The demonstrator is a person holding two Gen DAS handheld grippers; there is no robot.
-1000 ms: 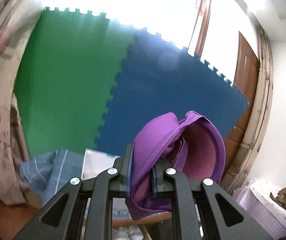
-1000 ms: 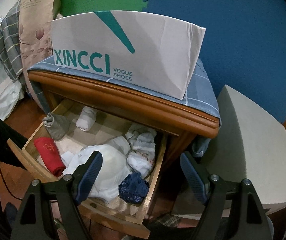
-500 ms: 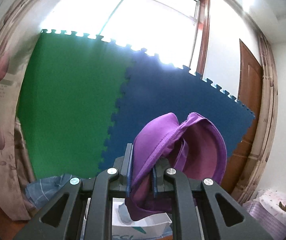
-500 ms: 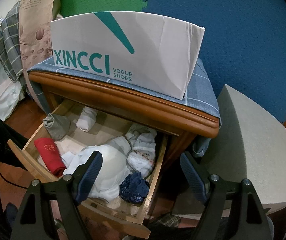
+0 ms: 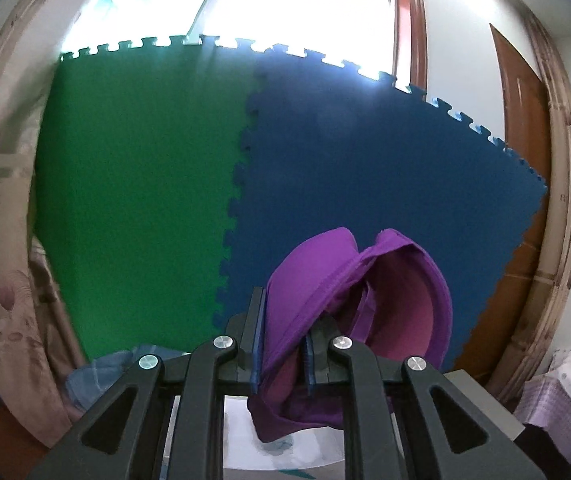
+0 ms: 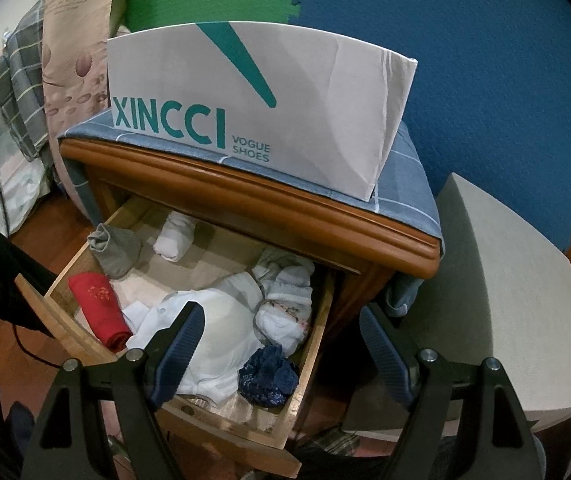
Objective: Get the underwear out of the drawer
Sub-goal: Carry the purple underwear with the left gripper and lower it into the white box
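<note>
Left gripper [image 5: 281,344] clenching purple bra [image 5: 349,300], holding it lower centre of frame against blue mat [image 5: 385,160]. Right gripper [image 6: 281,354] gaping, empty, hovering over drawer [image 6: 305,368]. Risk: thin fabric pinch slipping, dangling cup snagging white box [image 6: 285,100].

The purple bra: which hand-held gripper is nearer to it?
Left. The left hand-held gripper is shut on the purple bra. The right hand-held gripper hangs open above the drawer, with no bra in its view.

a bedroom: wooden nightstand [image 6: 245,200], clothes-filled drawer [image 6: 309,360], curtain [image 5: 1,280].
</note>
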